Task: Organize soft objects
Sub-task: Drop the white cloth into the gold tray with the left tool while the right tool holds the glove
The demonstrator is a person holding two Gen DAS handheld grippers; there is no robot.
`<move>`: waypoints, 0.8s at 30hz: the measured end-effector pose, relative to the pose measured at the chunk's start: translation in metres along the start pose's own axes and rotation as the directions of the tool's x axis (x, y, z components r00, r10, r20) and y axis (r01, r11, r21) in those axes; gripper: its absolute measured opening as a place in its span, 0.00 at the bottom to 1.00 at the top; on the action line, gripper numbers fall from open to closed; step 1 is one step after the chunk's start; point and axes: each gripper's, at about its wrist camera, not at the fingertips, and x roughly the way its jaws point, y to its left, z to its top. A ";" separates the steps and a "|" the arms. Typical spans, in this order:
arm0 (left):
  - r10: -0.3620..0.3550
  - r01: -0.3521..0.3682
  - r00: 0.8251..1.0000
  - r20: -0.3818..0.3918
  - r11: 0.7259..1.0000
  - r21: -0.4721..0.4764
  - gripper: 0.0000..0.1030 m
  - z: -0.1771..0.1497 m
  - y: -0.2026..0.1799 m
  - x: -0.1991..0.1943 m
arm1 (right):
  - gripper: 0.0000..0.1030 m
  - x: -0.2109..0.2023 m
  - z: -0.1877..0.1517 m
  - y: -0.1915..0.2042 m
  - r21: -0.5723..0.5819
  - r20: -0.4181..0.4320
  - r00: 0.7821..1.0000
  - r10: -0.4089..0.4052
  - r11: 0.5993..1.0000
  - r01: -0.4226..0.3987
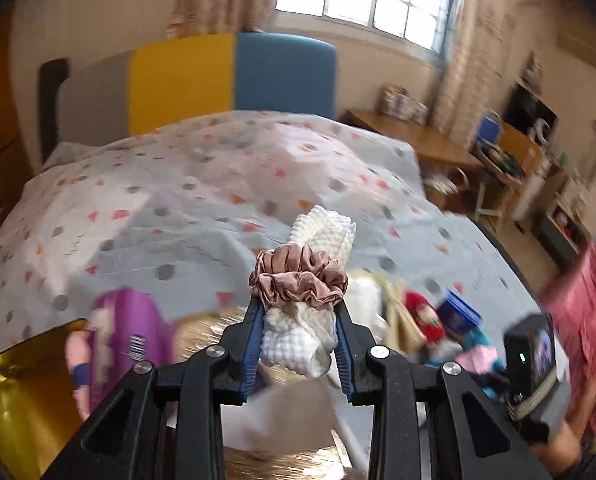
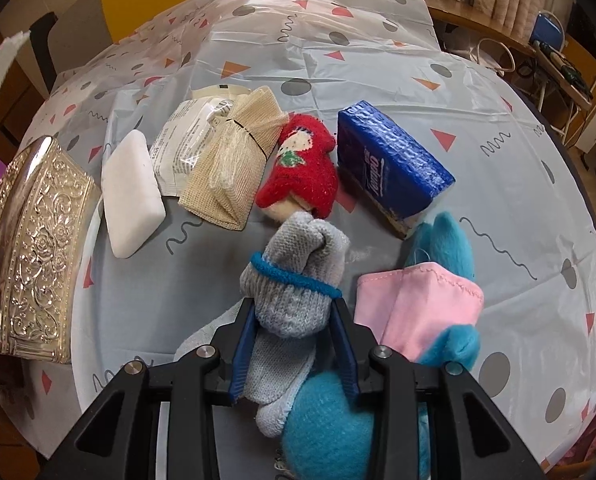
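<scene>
a: surface is a bed under a thin plastic sheet (image 2: pixel 377 64) printed with dots and triangles; a window and a wooden desk sit at the far right. state of the grippers?

b: left gripper (image 1: pixel 299 322) is closed on a white waffle cloth roll (image 1: pixel 298 340) bound by a brown satin scrunchie (image 1: pixel 298 280), held clear above the bed. right gripper (image 2: pixel 294 320) is closed on a grey knit roll (image 2: pixel 298 276) ringed by a blue hair tie (image 2: pixel 290 276), low over the near edge, beside a pink fabric mask (image 2: pixel 413 304) and a blue plush toy (image 2: pixel 445 240).

a: handling?

b: both rolls judged light, soft and compressible. the satin looks slippery, so grip the cloth below the band, as now. the knit should hold well.

a: destination?

b: likely the embossed metal box (image 2: pixel 38 248) at the left; cannot confirm.
</scene>
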 end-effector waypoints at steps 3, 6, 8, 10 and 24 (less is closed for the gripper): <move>0.069 -0.067 0.997 0.039 0.996 -0.056 0.32 0.000 0.040 -0.017 | 0.37 0.001 0.000 0.003 -0.018 0.003 1.000 -0.011 1.000 0.011; 0.136 -0.129 0.989 0.060 0.985 -0.111 0.32 -0.013 0.081 -0.035 | 0.37 0.000 -0.001 0.005 -0.031 0.008 1.000 -0.021 0.999 0.021; 0.173 -0.162 0.983 0.063 0.974 -0.155 0.32 -0.028 0.107 -0.046 | 0.37 0.001 -0.002 0.009 -0.051 0.014 0.999 -0.038 0.998 0.038; 0.207 -0.191 0.977 0.049 0.957 -0.217 0.32 -0.046 0.134 -0.056 | 0.37 0.001 -0.003 0.011 -0.066 0.019 0.999 -0.050 0.997 0.051; 0.264 -0.316 0.948 -0.176 0.844 -0.433 0.45 -0.141 0.222 -0.025 | 0.35 0.001 -0.005 0.017 -0.101 0.042 0.996 -0.082 0.991 0.086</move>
